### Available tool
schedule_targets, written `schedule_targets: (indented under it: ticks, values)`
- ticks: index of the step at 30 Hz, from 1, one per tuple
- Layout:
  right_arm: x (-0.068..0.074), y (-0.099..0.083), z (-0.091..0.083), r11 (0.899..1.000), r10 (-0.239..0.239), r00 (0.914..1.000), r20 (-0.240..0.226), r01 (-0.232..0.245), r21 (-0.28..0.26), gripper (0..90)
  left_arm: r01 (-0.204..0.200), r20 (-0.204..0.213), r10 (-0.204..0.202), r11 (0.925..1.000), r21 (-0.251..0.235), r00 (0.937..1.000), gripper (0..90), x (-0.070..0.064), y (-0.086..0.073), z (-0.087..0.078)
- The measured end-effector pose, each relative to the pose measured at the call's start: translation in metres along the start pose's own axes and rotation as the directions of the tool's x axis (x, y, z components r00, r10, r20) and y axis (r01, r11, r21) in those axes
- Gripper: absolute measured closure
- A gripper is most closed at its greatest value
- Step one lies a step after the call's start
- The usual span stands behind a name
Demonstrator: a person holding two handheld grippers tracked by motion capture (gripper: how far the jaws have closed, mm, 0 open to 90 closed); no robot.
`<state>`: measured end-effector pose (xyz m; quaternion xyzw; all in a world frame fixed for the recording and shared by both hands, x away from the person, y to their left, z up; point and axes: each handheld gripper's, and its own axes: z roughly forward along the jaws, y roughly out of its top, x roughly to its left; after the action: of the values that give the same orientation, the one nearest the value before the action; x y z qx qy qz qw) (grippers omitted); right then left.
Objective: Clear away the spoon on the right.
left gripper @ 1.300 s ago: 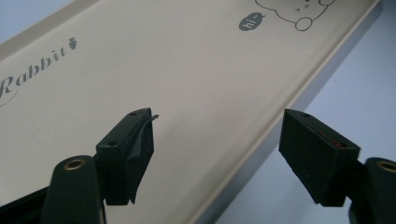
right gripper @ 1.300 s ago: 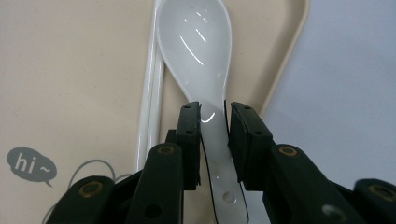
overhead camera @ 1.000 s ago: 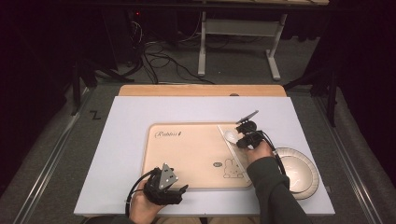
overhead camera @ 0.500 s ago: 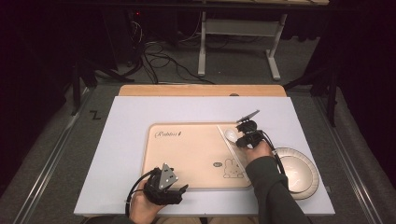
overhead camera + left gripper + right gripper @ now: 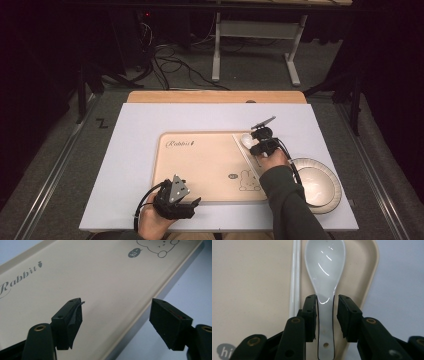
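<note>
Change: nothing has visibly shifted since a second ago; both hands and grippers sit where they were.
Right gripper: jaws straddle the handle of the white spoon; the left pad meets the handle's edge, the right pad stands just off it, so whether it grips I cannot tell.
Spoon: bowl lies ahead of the jaws, handle runs back between them, resting in the corner of the beige tray.
Chopsticks: white pair just left of the spoon, parallel to it.
Left gripper: jaws wide apart, holding nothing, over the tray's near rim.
Plate: white, beside the right forearm, off the tray.
</note>
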<state>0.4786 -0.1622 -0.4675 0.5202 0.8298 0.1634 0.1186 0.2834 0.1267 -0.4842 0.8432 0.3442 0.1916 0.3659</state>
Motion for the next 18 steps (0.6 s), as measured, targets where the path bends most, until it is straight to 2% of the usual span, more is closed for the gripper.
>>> schedule_targets:
  ticks: [6,7,12,17,18]
  values:
    - [0.0,-0.007,-0.019,0.999,-0.034,0.9991,-0.026,0.033,-0.04,64.1,0.002,0.001,-0.002,1.0,0.002,1.0,27.2,0.0,0.0,0.001]
    - [-0.001,-0.01,-0.027,0.998,-0.05,0.9983,-0.029,0.048,-0.048,63.1,0.002,0.001,-0.002,1.0,0.003,1.0,27.1,0.0,0.0,0.001]
    - [-0.002,-0.02,-0.045,0.994,-0.081,0.9952,-0.055,0.077,-0.075,60.1,0.002,-0.001,-0.002,1.0,0.003,1.0,27.3,0.0,0.0,0.001]
    - [-0.004,-0.027,-0.057,0.991,-0.094,0.9928,-0.075,0.086,-0.101,58.9,0.004,-0.003,-0.004,1.0,0.002,1.0,27.4,0.0,0.001,0.0]
    - [-0.004,-0.031,-0.062,0.99,-0.09,0.9913,-0.096,0.078,-0.114,58.5,0.005,-0.003,-0.005,1.0,0.002,1.0,27.4,0.0,0.001,0.0]
